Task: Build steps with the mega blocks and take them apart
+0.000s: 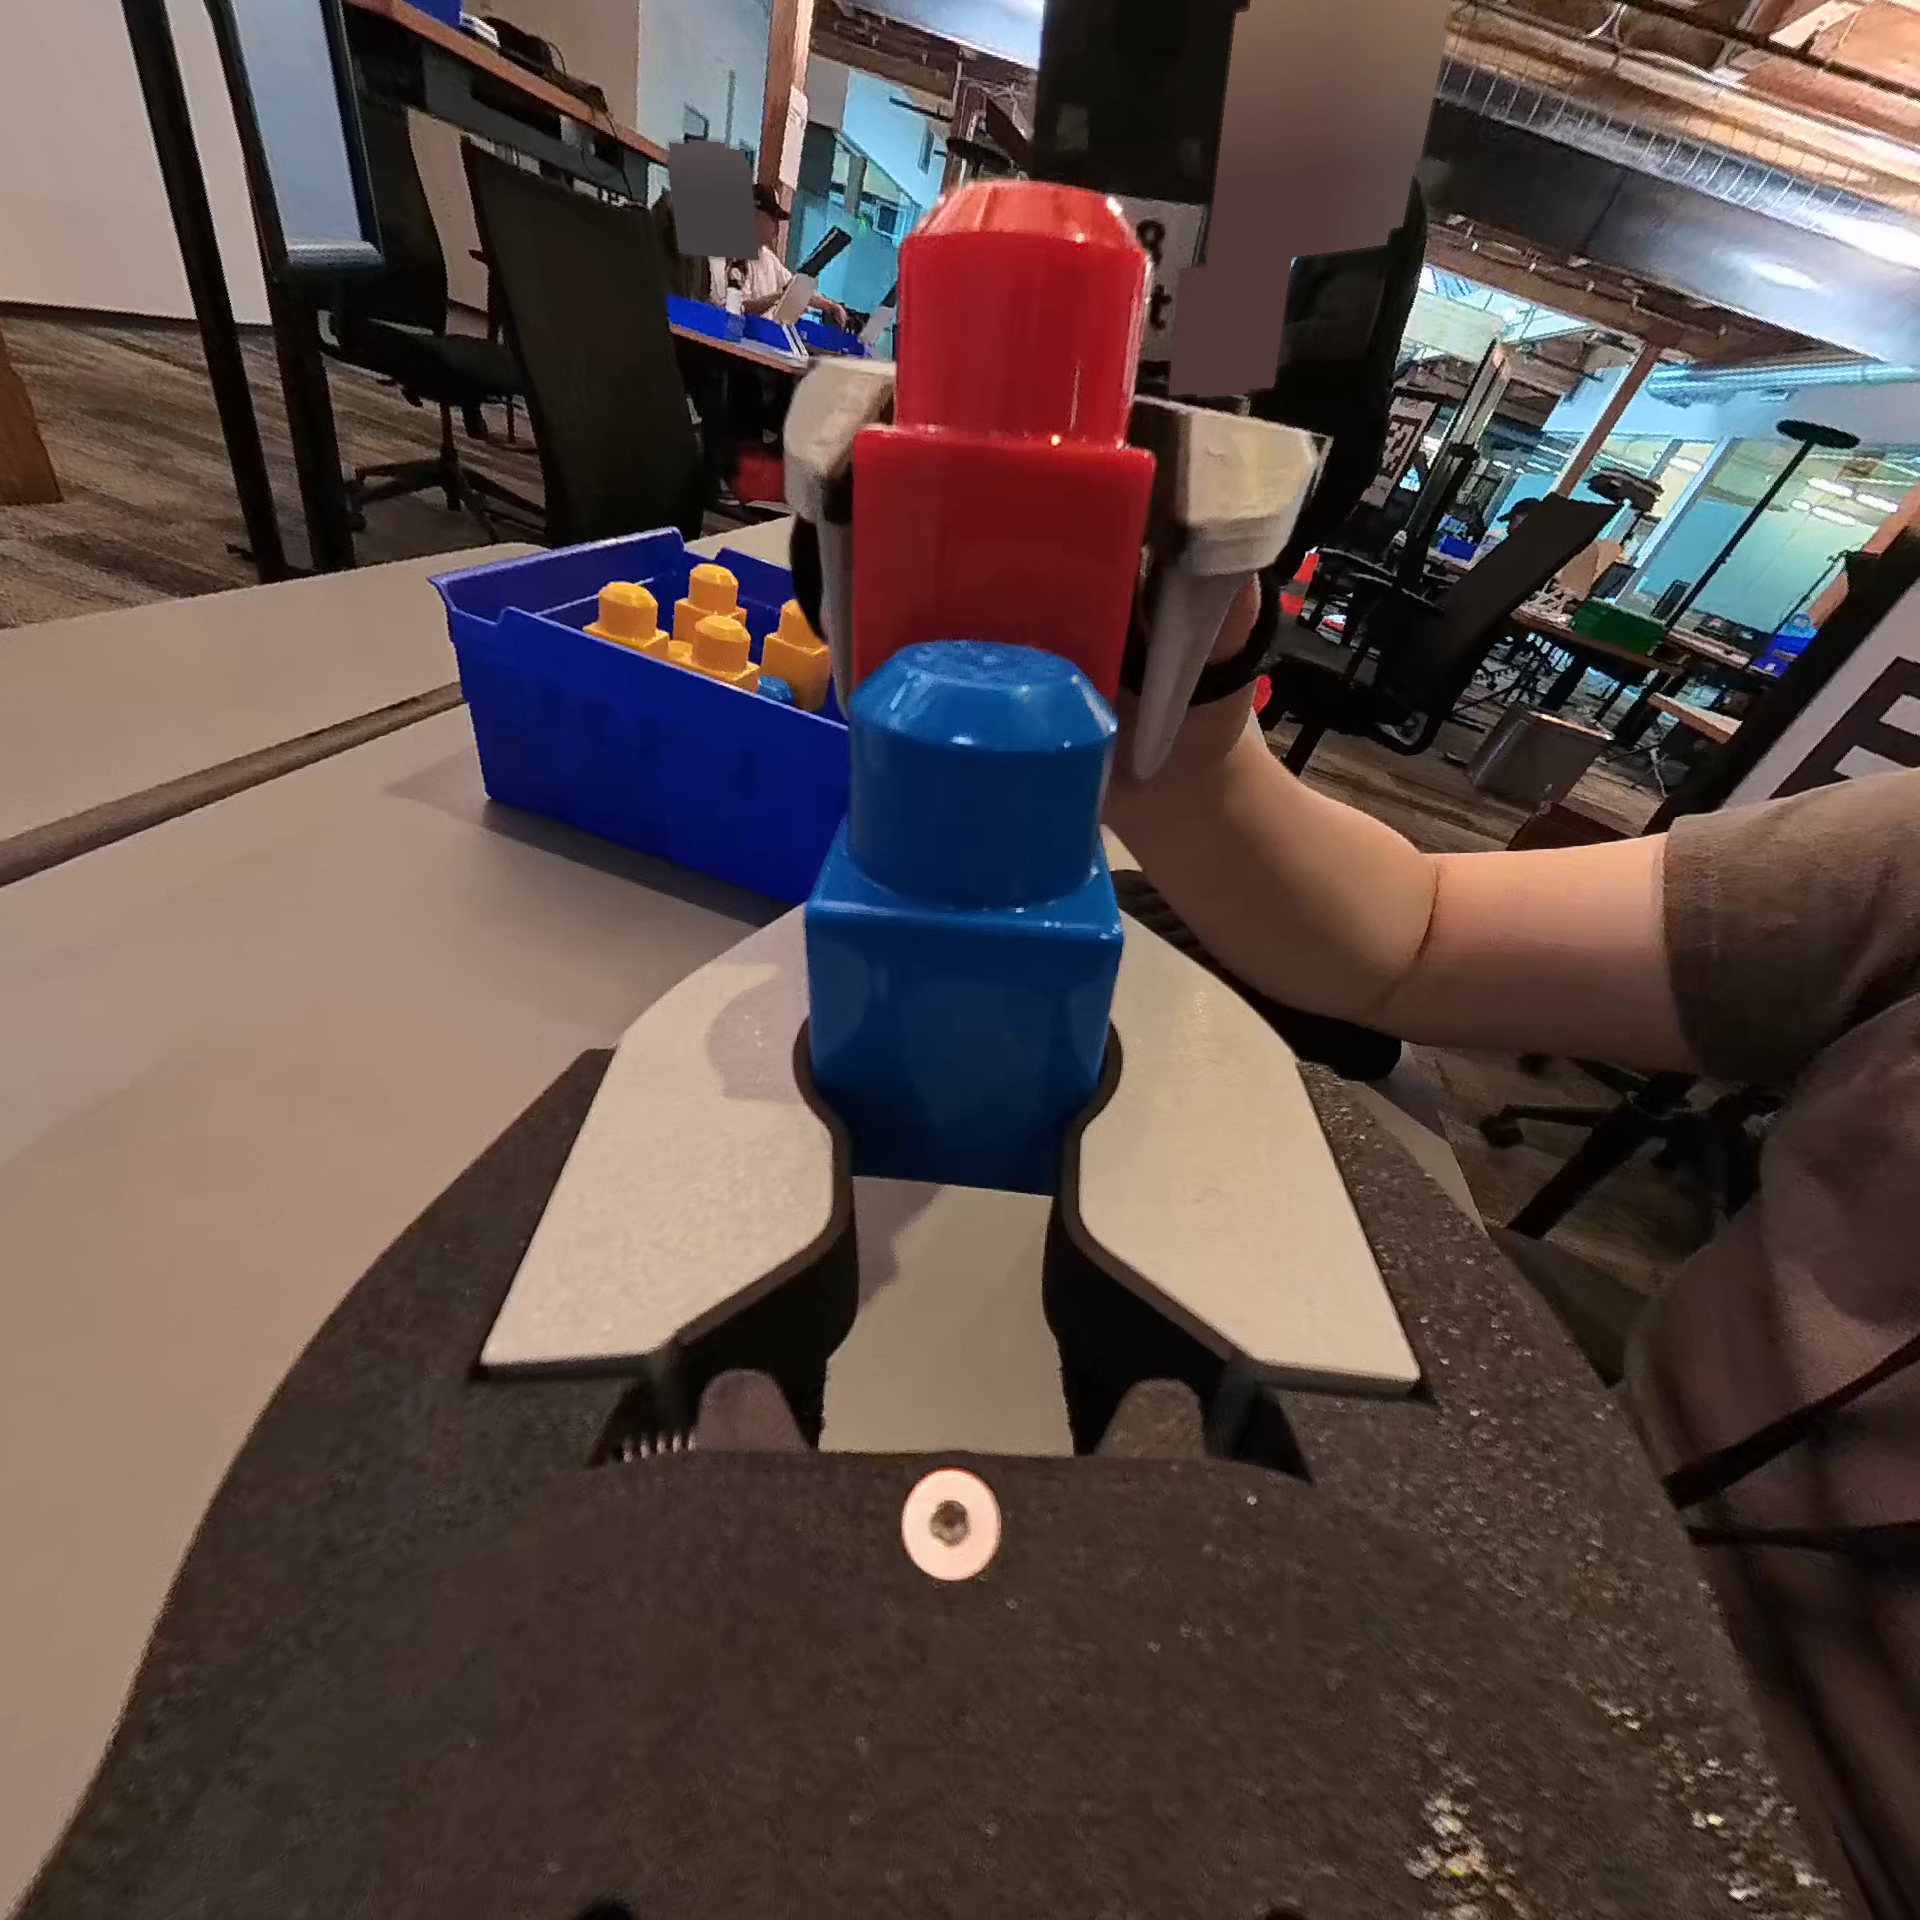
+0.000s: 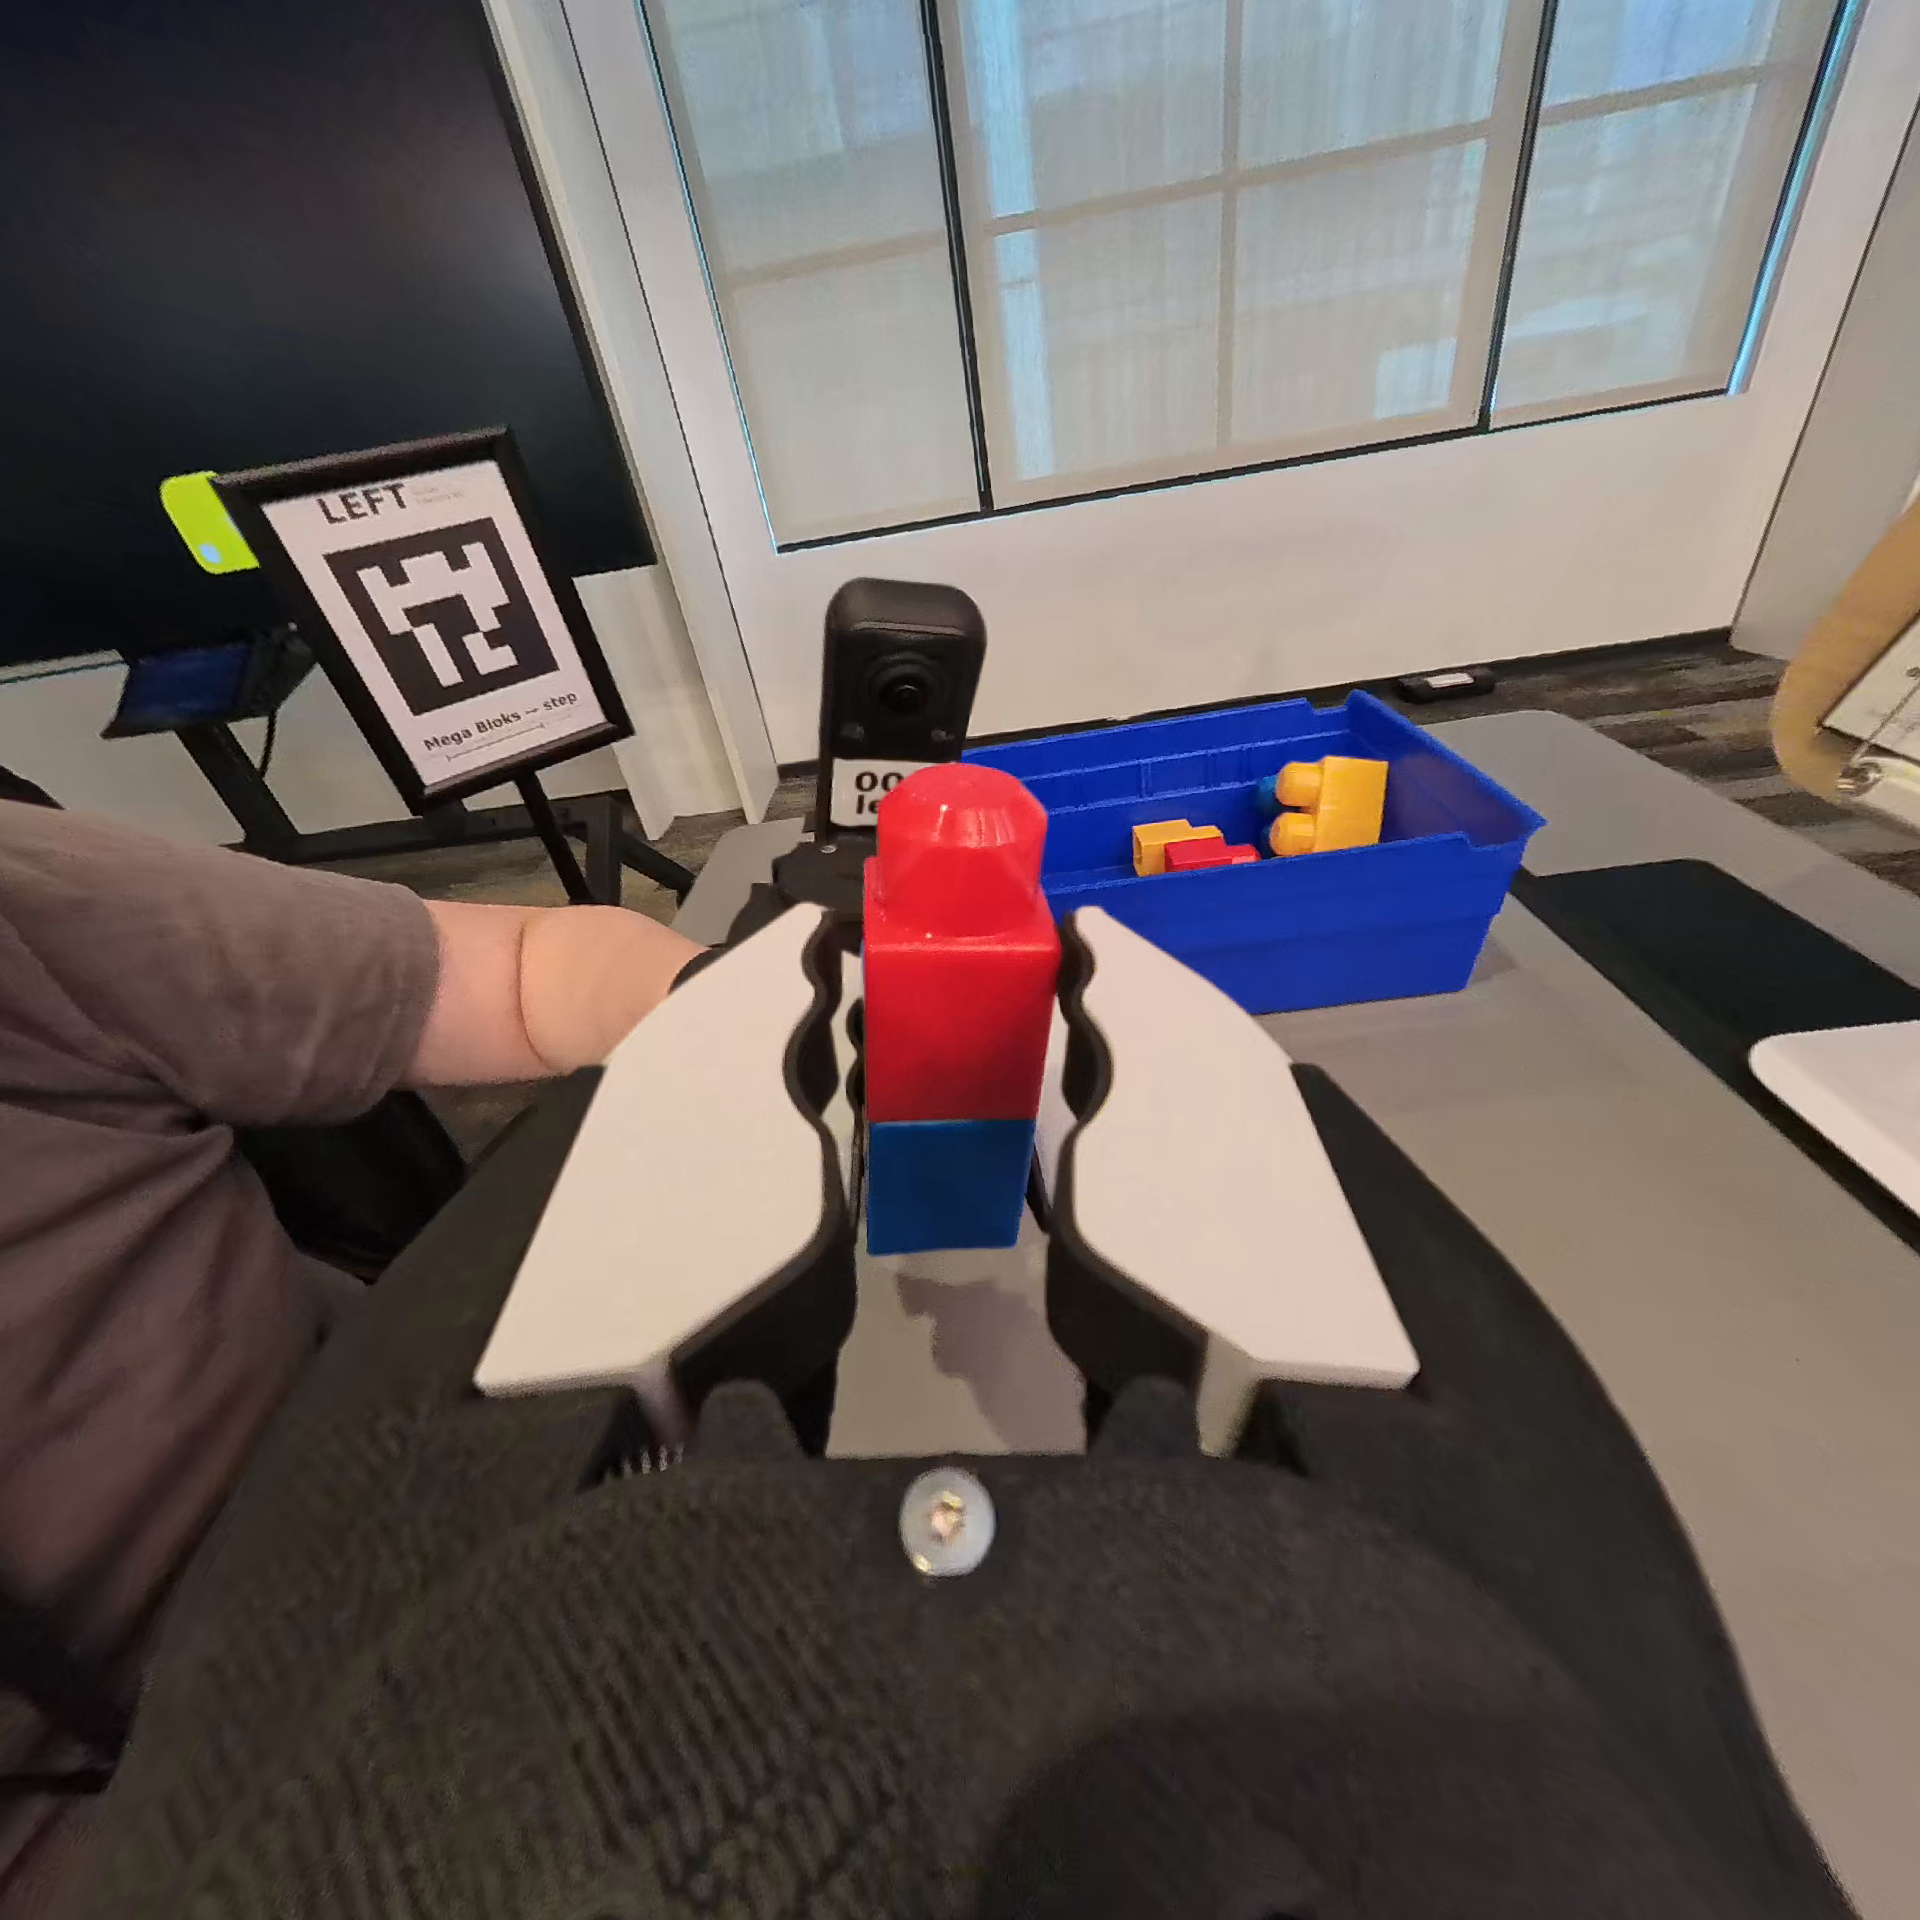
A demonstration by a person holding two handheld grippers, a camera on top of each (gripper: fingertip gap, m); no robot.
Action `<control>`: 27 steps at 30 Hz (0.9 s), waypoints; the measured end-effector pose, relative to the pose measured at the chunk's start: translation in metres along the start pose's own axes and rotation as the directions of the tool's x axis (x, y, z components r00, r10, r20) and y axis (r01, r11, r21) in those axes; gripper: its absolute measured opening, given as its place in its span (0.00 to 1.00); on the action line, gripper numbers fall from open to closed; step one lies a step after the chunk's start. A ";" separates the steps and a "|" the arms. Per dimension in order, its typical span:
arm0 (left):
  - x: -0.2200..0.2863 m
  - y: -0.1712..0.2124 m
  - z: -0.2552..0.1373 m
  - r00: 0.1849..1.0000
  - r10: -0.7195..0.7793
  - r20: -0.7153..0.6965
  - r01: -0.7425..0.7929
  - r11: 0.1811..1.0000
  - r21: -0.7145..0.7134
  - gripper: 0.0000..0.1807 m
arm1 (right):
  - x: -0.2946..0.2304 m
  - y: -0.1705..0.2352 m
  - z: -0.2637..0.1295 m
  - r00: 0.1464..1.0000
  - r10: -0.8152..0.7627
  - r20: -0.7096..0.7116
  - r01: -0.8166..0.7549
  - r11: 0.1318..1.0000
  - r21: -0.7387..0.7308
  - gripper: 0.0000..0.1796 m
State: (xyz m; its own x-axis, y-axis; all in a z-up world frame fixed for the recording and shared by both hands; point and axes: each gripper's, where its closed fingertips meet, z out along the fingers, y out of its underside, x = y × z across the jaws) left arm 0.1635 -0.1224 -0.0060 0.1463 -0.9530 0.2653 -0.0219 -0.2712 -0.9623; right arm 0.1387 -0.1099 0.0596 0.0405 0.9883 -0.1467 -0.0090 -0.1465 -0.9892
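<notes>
Grey desk [image 1: 260, 987] at left, seam running across it; office chairs [image 1: 582, 353] and carpet beyond. Blue bin [image 1: 644, 748] with yellow blocks [image 1: 717, 634] on desk. Left gripper [image 1: 961, 1049] fingers closed on blue block [image 1: 961, 997]; right gripper [image 1: 997, 509] fingers clamped on red block [image 1: 1003, 436] above. Frosted windows [image 2: 1247, 229] behind

The red block [image 1: 1003, 520] and blue block [image 1: 961, 997] are smooth, glossy plastic, as is the blue bin [image 1: 644, 748]. The desk [image 1: 260, 987] looks matt grey, and the left gripper [image 1: 961, 1122] has flat, matt pale fingers [image 1: 707, 1164] on rough black foam-like backing.
</notes>
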 end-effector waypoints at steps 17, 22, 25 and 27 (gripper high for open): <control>-0.003 0.008 -0.001 0.999 -0.032 0.001 0.032 0.999 -0.018 0.22 | 0.005 0.011 0.002 0.999 0.054 0.001 -0.053 0.998 -0.037 0.20; -0.003 0.009 -0.002 1.000 -0.009 0.001 0.009 0.999 -0.039 0.22 | 0.003 0.013 0.001 0.999 0.049 0.014 -0.048 0.997 -0.060 0.21; -0.005 0.011 0.001 0.999 -0.031 -0.025 0.029 0.998 -0.063 0.22 | 0.007 0.015 -0.001 0.998 0.061 0.004 -0.060 0.994 -0.094 0.20; 0.000 0.007 0.003 0.995 -0.078 -0.066 0.075 0.996 -0.049 0.23 | 0.007 0.018 -0.006 0.997 0.073 0.012 -0.070 0.985 -0.156 0.20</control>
State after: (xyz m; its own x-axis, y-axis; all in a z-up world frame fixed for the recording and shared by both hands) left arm 0.1666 -0.1243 -0.0132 0.0825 -0.9357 0.3431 -0.0591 -0.3482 -0.9355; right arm 0.1453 -0.1058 0.0410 0.0282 0.9754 -0.2185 0.1439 -0.2203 -0.9648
